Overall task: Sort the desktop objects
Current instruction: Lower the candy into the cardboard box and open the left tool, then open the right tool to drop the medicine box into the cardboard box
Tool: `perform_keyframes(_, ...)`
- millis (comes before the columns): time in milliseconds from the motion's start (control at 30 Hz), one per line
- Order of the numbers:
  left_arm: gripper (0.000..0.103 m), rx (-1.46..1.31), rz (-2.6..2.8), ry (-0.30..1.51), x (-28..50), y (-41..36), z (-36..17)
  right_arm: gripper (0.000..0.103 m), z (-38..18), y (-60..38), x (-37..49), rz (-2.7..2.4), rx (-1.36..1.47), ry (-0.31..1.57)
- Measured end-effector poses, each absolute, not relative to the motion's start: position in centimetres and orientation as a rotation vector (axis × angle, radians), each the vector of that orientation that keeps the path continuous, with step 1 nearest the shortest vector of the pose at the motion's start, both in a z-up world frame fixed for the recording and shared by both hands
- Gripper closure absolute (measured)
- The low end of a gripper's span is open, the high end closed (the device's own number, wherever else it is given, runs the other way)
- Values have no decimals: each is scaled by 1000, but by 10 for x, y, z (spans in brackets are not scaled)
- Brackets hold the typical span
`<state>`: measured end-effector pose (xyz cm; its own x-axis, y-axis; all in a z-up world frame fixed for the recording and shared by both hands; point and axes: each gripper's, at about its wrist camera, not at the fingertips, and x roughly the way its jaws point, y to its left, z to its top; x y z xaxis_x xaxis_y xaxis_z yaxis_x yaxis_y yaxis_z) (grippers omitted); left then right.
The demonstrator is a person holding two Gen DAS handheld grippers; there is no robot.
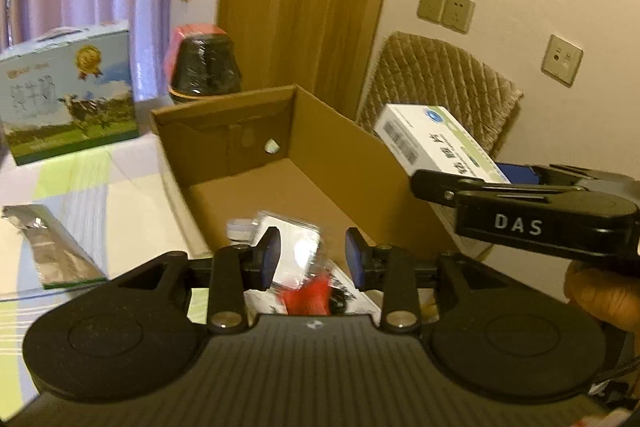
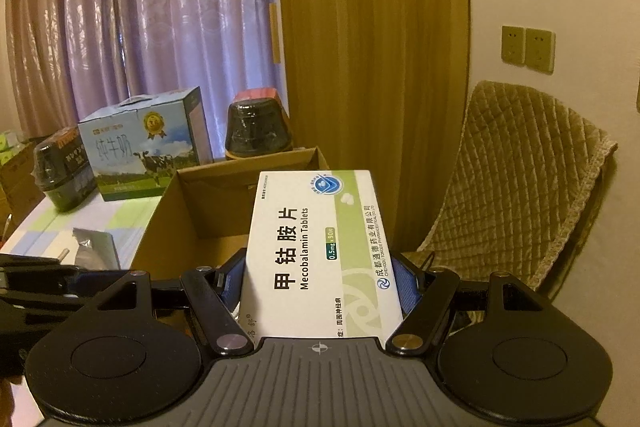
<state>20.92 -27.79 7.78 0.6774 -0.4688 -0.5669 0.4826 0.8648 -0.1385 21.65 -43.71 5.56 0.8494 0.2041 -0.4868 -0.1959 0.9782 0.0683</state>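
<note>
Dim, warm indoor light, strong fisheye bending.
Packets (image 1: 308,267) between the left fingers are motion-blurred; picture corners go dark.

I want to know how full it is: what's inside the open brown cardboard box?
The open brown cardboard box has a bare floor at its far end. Near the left claw lie blurred white and red packets. The claw body covers the nearest part.

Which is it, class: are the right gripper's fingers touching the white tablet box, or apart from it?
Touching. The right wrist view shows the right gripper with its blue fingers pressed against both long sides of the tablet box, holding it above the cardboard box.
</note>
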Motion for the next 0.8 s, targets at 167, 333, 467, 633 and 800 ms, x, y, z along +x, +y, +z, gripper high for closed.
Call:
perform_keyframes(167, 73, -5, -497, 612, 206, -255, 81, 34, 56, -435, 218, 217, 26, 522)
perform_keyframes(333, 73, -20, -466, 609, 202, -237, 83, 34, 58, -427, 221, 230, 37, 527)
perform_keyframes(467, 73, -24, -459, 608, 199, -230, 84, 34, 60, -422, 226, 239, 59, 515)
perform_keyframes(633, 72, -26, -451, 612, 196, -221, 82, 19, 64, -423, 223, 218, 95, 496)
perform_keyframes(800, 71, -26, -442, 619, 190, -215, 81, 19, 67, -426, 212, 212, 93, 501)
